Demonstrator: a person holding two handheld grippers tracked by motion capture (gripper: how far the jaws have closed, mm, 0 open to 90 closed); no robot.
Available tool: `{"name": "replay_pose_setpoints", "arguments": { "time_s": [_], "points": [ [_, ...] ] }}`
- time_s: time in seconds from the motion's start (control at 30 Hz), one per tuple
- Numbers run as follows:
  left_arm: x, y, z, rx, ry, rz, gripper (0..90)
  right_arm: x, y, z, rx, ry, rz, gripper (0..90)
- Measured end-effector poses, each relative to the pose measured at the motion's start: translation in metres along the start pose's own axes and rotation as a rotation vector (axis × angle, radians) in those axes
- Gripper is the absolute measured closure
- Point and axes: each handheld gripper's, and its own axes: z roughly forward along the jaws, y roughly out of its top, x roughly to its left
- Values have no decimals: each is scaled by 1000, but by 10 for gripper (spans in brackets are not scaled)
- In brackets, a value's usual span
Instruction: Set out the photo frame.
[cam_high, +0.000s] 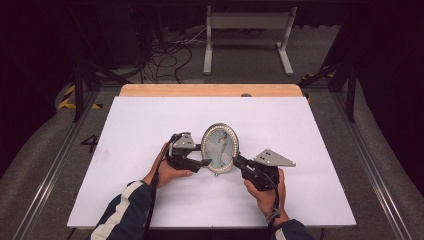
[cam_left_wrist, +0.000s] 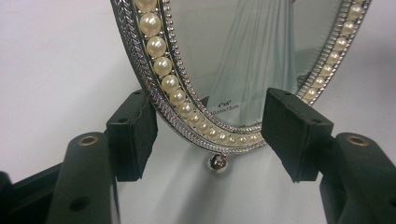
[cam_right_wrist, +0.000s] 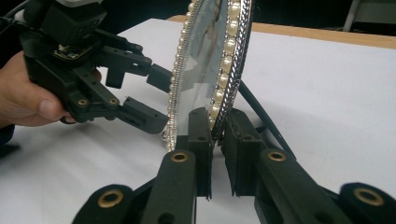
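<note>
Right gripper (cam_right_wrist: 217, 154) jaws pinch the frame (cam_high: 220, 148) rim; the left gripper (cam_left_wrist: 210, 135) view shows its jaws half-open, straddling the frame's bottom edge.

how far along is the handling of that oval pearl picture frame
Done: the oval frame is off flat, standing on edge on the white table. In hand: the right tool is clamped on its rim, while the left tool straddles the bottom edge by the small ball foot, pads not pressing. Left, probably: the left tool's grip, then setting it down.

White table (cam_high: 150, 130) with wooden far edge (cam_high: 210, 90) — behind it, cables (cam_high: 170, 57) and a grey stand (cam_high: 247, 35).
</note>
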Motion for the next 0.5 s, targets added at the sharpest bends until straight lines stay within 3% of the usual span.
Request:
{"name": "replay_pose_setpoints", "arguments": {
  "time_s": [0.17,0.5],
  "points": [
    [-1,-1,-2,-1,5,-5,375,0,0,1,2,-2,-1,814],
    [4,1,-13,-113,30,-33,412,1,1,2,-10,-8,-19,815]
  ]
}}
